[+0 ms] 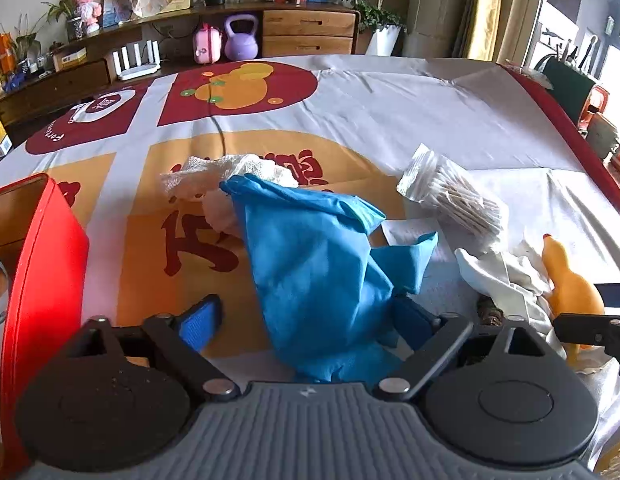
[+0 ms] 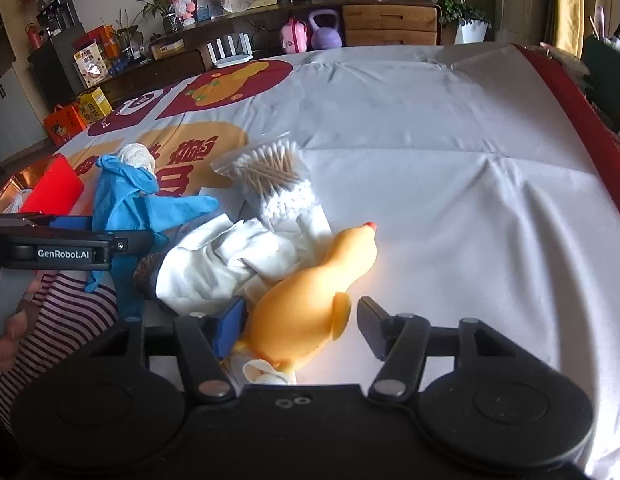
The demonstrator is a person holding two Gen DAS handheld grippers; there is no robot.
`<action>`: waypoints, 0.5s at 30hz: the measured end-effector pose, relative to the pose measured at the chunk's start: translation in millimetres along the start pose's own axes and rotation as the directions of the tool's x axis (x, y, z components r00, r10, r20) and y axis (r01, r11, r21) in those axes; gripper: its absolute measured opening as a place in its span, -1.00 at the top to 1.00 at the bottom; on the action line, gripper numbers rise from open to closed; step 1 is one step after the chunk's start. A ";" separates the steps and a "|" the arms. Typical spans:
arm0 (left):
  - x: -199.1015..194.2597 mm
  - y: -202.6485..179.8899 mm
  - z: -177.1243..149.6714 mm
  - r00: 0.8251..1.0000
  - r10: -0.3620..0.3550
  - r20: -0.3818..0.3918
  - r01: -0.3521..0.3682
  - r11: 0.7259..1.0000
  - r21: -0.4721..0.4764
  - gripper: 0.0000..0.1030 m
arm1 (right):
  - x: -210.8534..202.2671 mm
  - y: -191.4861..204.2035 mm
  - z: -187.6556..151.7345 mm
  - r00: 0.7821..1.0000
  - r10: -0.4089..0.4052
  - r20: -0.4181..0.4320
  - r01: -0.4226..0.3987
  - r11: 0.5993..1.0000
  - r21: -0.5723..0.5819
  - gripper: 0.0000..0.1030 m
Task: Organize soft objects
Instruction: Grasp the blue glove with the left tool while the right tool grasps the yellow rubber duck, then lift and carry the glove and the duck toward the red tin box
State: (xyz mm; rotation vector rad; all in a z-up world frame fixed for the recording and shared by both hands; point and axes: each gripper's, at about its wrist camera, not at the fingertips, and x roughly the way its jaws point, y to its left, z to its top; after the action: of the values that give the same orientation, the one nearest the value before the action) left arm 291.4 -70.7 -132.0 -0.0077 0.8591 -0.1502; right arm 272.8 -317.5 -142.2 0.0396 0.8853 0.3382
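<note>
A crumpled blue glove (image 1: 310, 272) lies between the fingers of my left gripper (image 1: 306, 316), which is open. The glove leans on the right finger, while the left blue pad (image 1: 202, 320) stands apart from it. A yellow rubber duck toy (image 2: 310, 300) lies between the fingers of my right gripper (image 2: 300, 326). The left blue pad (image 2: 230, 328) is against the toy and the right finger sits just off its wing, so this gripper is open. Beside the toy lies a white cloth (image 2: 222, 264). White gauze (image 1: 230, 172) lies behind the glove.
A bag of cotton swabs (image 2: 274, 176) lies beyond the white cloth. An open red box (image 1: 42, 256) stands at the left on the printed tablecloth (image 1: 429, 120). A hand in a striped sleeve (image 2: 58, 312) holds the left gripper. Shelves with clutter line the back wall.
</note>
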 end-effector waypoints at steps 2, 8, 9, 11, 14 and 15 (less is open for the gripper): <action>-0.5 -0.2 1.0 1.000 -0.002 0.004 0.002 1.000 0.003 -0.34 | 0.0 -0.2 -0.5 1.000 0.008 0.001 -0.008 1.000 0.004 0.00; -3.9 -0.5 5.2 0.999 -0.041 0.004 0.041 0.999 -0.024 0.23 | -2.5 0.0 -0.3 1.000 0.006 0.008 -0.006 1.000 0.011 0.15; -5.1 -2.0 5.0 0.999 -0.038 0.006 0.038 0.999 -0.017 0.26 | -3.0 0.2 -0.3 1.000 0.005 0.009 -0.005 1.000 0.011 0.18; -7.6 -3.3 5.4 0.999 -0.038 0.010 0.038 0.999 -0.009 0.37 | -4.4 0.5 -0.4 1.000 0.001 0.013 -0.001 1.000 0.011 0.23; -13.4 -4.6 5.4 0.999 -0.036 0.020 0.036 0.999 -0.002 0.51 | -6.7 -0.3 -0.1 1.000 -0.008 0.019 0.008 1.000 0.019 0.29; -15.7 -5.0 5.6 0.999 -0.036 0.024 0.036 0.999 0.001 0.55 | -7.5 -0.6 0.2 1.000 -0.010 0.021 0.009 1.000 0.020 0.31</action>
State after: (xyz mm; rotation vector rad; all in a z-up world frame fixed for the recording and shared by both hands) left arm 284.9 -73.8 -116.2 -0.0245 0.8351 -0.1841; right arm 268.7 -320.3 -136.6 0.0573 0.8682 0.3194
